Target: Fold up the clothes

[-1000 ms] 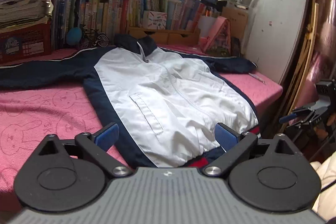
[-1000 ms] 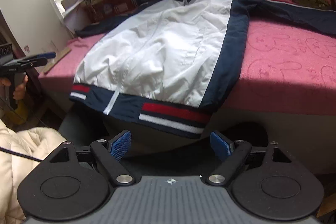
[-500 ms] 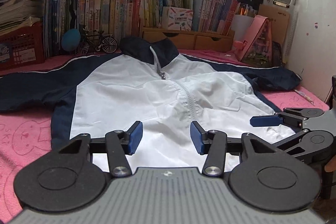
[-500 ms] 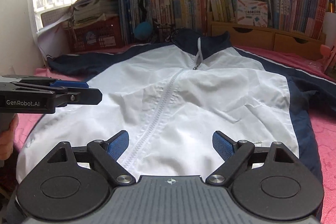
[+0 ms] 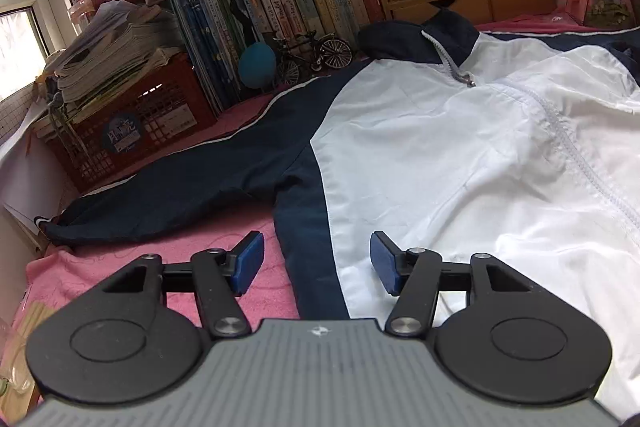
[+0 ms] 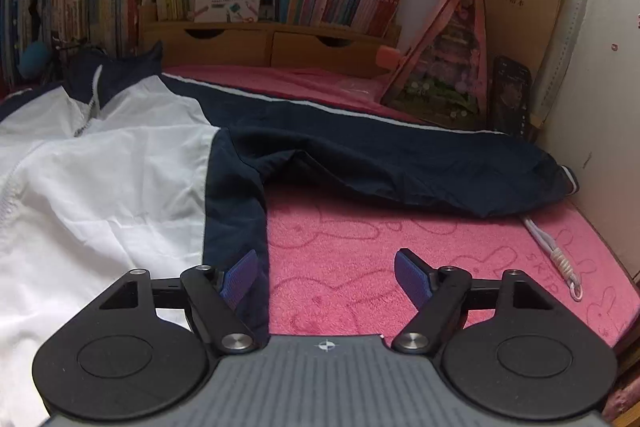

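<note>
With both grippers unclamped (left gripper opening, right gripper closing) at the jacket sides, only one slippery layer may be pinched.

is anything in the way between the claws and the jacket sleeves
Nothing visible blocks either one. The left claw, its jaws opening, hangs over the jacket's navy side panel, with only bare pink cover between it and the left sleeve. The right claw, jaws closing on nothing, has a clear path to the right sleeve.
</note>
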The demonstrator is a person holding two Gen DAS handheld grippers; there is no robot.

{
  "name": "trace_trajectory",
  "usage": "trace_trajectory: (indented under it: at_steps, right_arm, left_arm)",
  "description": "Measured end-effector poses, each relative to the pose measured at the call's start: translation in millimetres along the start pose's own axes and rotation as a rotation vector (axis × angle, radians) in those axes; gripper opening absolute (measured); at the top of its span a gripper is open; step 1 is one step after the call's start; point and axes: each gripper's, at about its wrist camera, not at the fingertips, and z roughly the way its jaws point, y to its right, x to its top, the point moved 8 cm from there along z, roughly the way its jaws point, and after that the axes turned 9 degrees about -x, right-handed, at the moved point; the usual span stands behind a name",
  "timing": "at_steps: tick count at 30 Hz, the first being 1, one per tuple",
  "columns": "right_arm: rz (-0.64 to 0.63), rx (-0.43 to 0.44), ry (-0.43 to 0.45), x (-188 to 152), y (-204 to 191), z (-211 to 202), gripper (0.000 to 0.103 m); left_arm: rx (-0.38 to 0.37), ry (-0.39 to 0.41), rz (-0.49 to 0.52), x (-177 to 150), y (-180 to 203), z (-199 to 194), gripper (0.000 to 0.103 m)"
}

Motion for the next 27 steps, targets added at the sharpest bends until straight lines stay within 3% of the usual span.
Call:
trace_trajectory:
  at_steps: [3, 7, 10, 13, 15, 18, 23, 25, 27]
  right_arm:
    - [-0.036, 0.186, 0.058, 21.2, -38.9, -8.1, 0.076]
    - [-0.130, 0.412, 0.119, 40.8, -117.8, -4.1, 0.077]
    - [-0.140, 0.477, 0.084, 49.1, -148.8, 16.3, 0.079]
    - [-0.112, 0.443, 0.000, 52.1, -147.3, 49.6, 0.079]
    - [-0.092, 0.367, -0.036, 50.7, -126.0, 76.9, 0.075]
    - [-0.102, 0.223, -0.007, 54.0, -80.0, 106.3, 0.074]
    - [0.069, -0.032, -0.061, 62.4, 18.2, 152.3, 0.083]
    - [0.142, -0.139, -0.080, 61.6, 53.3, 160.4, 0.081]
    - [0.203, -0.179, -0.091, 59.0, 74.9, 158.4, 0.072]
  left_arm:
    - [-0.103, 0.058, -0.078, 28.9, 8.0, 13.3, 0.064]
    - [-0.195, 0.041, -0.157, 47.3, 29.2, 55.7, 0.065]
    - [-0.222, 0.010, -0.200, 50.2, 36.9, 81.8, 0.065]
    - [-0.205, -0.021, -0.224, 37.9, 30.1, 93.4, 0.067]
    - [-0.199, -0.017, -0.212, 34.2, 27.7, 90.9, 0.071]
    - [-0.194, -0.015, -0.203, 30.8, 25.3, 89.0, 0.078]
    - [-0.196, -0.019, -0.196, 31.9, 26.4, 89.5, 0.080]
    - [-0.196, -0.020, -0.195, 31.9, 26.4, 89.2, 0.080]
    - [-0.197, -0.021, -0.193, 32.0, 26.3, 89.5, 0.082]
